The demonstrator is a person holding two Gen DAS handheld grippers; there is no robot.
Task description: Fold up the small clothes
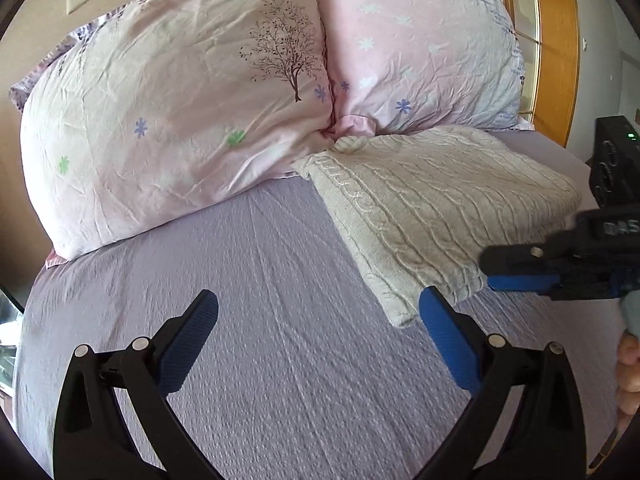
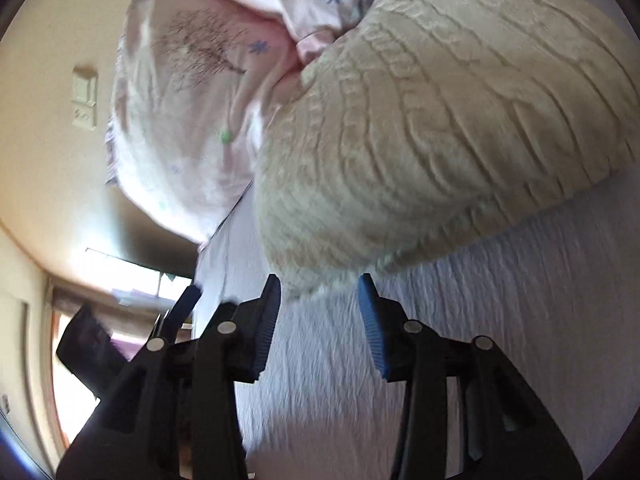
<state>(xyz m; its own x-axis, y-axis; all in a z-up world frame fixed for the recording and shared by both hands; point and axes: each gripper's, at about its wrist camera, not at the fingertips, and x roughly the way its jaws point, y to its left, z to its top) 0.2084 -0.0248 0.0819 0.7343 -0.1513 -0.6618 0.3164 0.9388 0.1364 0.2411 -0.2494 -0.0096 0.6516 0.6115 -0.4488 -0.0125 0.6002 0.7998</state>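
My cream knit sweater (image 1: 436, 208) lies on the lilac bed (image 1: 280, 320) against the pillows (image 1: 172, 120), apparently already folded into a rectangle, though blur hides its far edge. Both left gripper (image 1: 320, 320) and right gripper (image 2: 320, 300) hold fingers apart, gripping nothing.

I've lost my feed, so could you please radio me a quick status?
Left gripper open, empty, over the sheet. Right gripper open, empty, at the folded cream cable-knit sweater near edge. Pillows touch its far corner; nothing blocking.

Cream cable-knit sweater (image 1: 436, 216) lies on crinkle-textured lilac cloth sheet (image 1: 280, 320) beside smooth, creased cotton-like pillows (image 1: 168, 120).
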